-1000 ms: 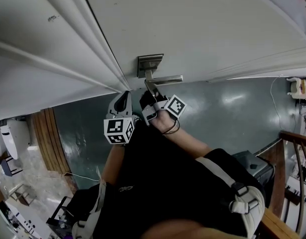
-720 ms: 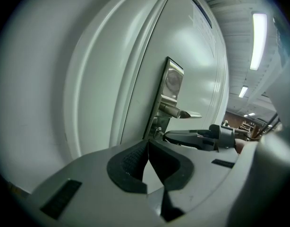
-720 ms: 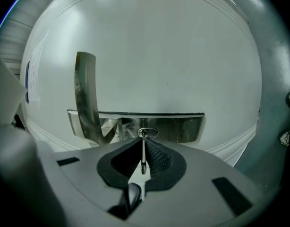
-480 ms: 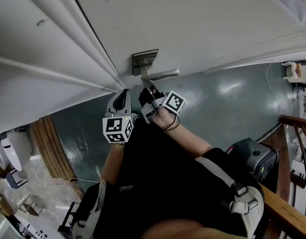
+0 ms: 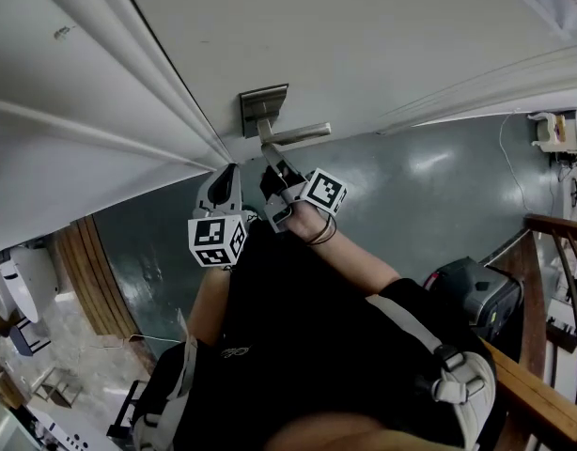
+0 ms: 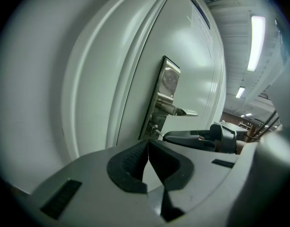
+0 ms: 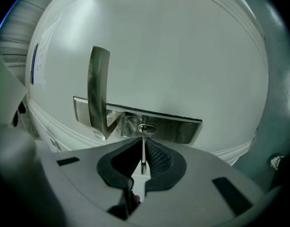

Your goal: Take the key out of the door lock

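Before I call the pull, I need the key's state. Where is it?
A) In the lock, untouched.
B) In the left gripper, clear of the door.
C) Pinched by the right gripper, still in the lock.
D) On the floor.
C: the right gripper view shows the right gripper with its jaws closed on the key, whose tip is still in the keyhole of the lock plate.

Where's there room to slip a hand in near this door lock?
Free: the bare door above the lock plate in the head view, and past the handle's free end. Crowded: beneath the handle, where the right hand-held gripper pinches the key and the shut left hand-held gripper sits beside it.
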`<state>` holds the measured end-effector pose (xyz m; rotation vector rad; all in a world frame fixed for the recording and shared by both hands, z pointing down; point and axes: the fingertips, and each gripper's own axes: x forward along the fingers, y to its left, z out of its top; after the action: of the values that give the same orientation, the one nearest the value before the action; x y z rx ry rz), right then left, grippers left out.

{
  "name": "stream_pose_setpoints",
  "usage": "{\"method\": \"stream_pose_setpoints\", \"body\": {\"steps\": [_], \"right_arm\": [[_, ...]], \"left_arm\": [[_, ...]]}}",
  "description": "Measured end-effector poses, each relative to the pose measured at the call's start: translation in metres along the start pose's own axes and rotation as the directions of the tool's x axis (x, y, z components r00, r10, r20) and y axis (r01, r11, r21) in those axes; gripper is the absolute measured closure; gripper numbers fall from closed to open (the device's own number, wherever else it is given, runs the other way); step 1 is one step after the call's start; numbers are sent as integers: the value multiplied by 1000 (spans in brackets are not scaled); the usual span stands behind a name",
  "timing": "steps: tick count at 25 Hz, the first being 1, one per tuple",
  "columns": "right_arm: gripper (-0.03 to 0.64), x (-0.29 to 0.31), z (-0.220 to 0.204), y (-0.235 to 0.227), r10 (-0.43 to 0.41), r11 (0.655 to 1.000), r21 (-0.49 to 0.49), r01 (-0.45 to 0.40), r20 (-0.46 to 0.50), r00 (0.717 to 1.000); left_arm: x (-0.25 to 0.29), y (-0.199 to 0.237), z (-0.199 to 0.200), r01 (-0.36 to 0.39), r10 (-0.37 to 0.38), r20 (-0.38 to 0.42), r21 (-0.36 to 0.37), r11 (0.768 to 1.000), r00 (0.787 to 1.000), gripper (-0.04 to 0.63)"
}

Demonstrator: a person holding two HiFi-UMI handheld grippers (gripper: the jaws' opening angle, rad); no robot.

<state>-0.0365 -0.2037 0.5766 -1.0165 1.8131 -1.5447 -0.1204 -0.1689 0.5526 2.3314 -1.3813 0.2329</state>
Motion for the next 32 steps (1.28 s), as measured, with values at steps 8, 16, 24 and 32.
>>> {"method": "stream_pose_setpoints", "body": {"steps": [8, 16, 24, 32], "right_arm": [[586, -26, 0, -9, -6, 999, -34, 3, -84, 996], [586, -61, 6, -14, -46, 979, -202, 15, -151, 987], [586, -97, 12, -10, -103, 882, -471, -15, -223, 969], [586, -119, 15, 1, -181, 666, -742, -77, -261, 948]], "left_arm": [[2, -20, -9, -59, 59, -5, -7, 998, 998, 571], [5, -57, -23, -55, 55, -28, -2, 998, 998, 571], [7, -88, -27, -51, 51, -24, -3, 999, 998, 571], [6, -102, -34, -56, 55, -33, -16, 998, 998, 571]]}}
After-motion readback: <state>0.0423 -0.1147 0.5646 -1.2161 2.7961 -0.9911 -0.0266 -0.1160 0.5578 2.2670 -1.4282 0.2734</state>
